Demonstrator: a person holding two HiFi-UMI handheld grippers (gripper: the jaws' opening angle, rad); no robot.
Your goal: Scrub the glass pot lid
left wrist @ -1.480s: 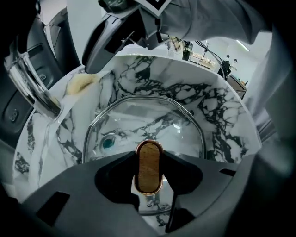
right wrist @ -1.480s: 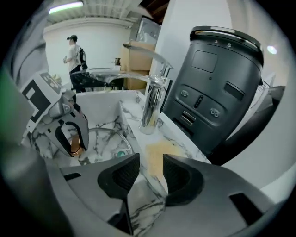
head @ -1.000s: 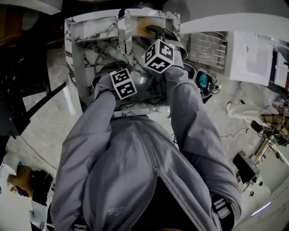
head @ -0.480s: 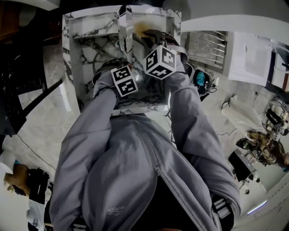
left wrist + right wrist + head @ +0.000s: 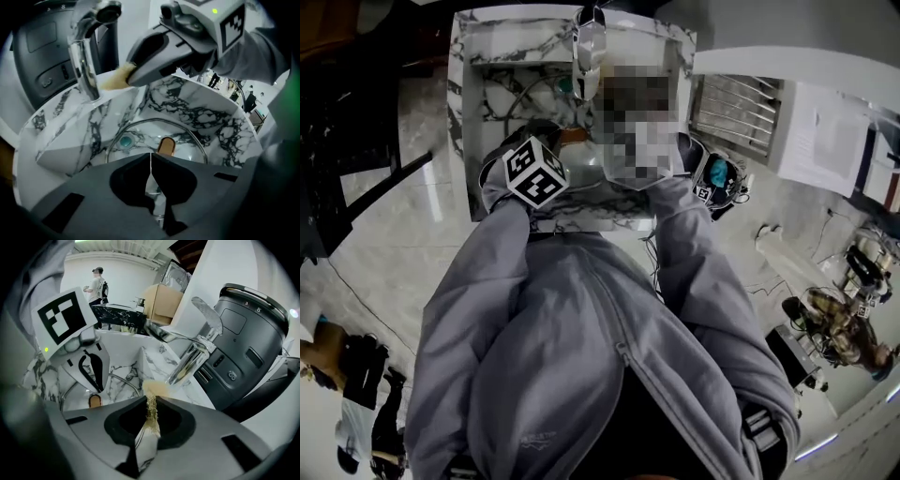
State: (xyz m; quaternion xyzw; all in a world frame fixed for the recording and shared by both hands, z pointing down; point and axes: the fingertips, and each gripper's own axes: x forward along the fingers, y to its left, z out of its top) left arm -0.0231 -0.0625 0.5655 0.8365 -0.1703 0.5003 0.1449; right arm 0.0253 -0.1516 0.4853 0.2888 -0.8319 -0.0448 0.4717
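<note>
L gripper (image 5: 151,157): clenched, jaws just closed, nothing I can make out pinched betw the pads
R gripper (image 5: 151,401): jaws just closed, clamped on the yellow scrub pad (image 5: 152,409), pad sticks out past the tips
Lid: glass pot lid (image 5: 180,138) lies in the marble sink (image 5: 211,112), brown knob (image 5: 166,146) up, drain showing thru the glass
L vs lid: my tips sit just short of the knob, over the near half; touching or not, can't tell
Pad vs lid: pad hangs above the far side by the tap (image 5: 84,65), clear of the glass; from my R gripper the lid lies down and to the left
Nearer hand: L, by a lot
Next, I reckon: R drops down-left till the pad meets glass, keeping off the knob and my L jaws
</note>
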